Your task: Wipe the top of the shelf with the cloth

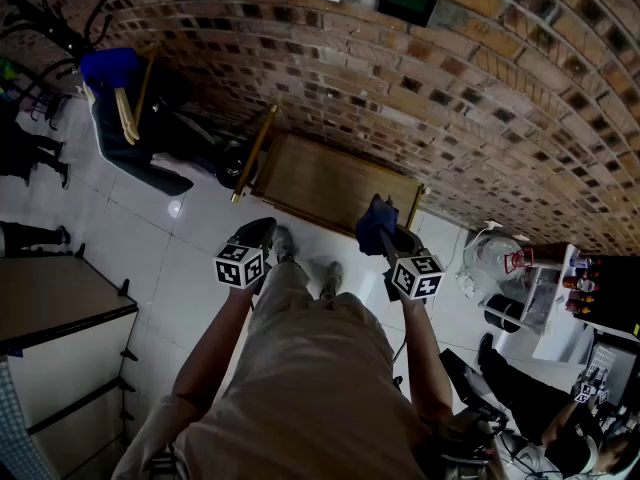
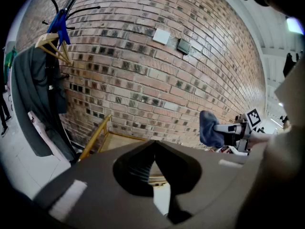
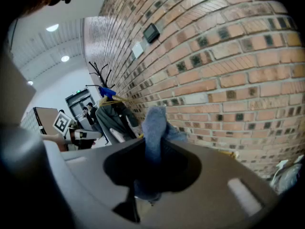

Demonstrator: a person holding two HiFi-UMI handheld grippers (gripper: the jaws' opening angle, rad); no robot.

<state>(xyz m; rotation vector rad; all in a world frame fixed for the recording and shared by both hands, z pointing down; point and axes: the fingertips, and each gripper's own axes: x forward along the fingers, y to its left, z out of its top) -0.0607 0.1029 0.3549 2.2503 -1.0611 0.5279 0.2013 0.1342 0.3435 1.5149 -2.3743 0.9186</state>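
Observation:
The shelf is a low wooden-topped unit with a brass-coloured frame, standing against the brick wall just ahead of my feet. A blue cloth hangs bunched in my right gripper, which is shut on it above the shelf's right front corner. In the right gripper view the cloth sticks up between the jaws. My left gripper is held level with it over the shelf's left front corner. It is shut, with its tips meeting and nothing between them. The left gripper view shows the shelf top and the cloth.
A coat rack with a dark coat stands at the left of the shelf. A dark table is at my left. A clear plastic bag, a black bin and bottles crowd the right. White floor tiles lie underfoot.

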